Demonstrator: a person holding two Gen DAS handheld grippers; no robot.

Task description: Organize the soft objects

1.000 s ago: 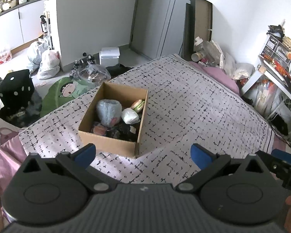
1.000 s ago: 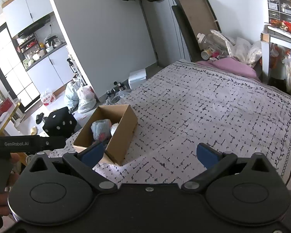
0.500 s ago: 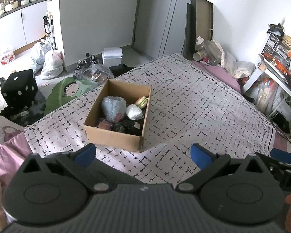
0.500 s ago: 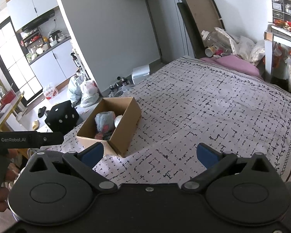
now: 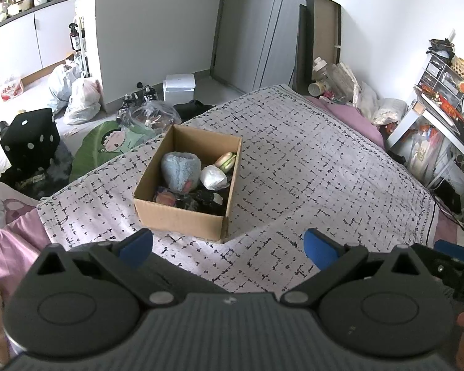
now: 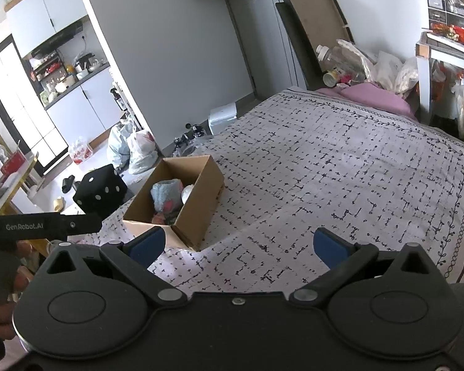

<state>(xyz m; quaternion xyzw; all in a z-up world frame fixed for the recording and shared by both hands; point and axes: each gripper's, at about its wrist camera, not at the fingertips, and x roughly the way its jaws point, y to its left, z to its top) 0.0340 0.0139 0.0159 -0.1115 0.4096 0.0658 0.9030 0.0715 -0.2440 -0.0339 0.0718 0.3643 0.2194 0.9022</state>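
Centrally, a cardboard box [image 5: 187, 185] sits on the patterned bedspread [image 5: 309, 179].

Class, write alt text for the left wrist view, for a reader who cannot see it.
An open brown cardboard box of soft toys, including a fluffy blue plush, sits on a bed's white black-patterned bedspread. In the foreground, the open, empty left gripper hovers short of the box; cluttered floor lies beyond.

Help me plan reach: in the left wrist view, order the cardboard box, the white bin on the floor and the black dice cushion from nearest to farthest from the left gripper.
1. Cardboard box, on the bed just ahead of the left gripper.
2. Black dice cushion, on the floor, far left.
3. White bin, on the floor beyond the bed.
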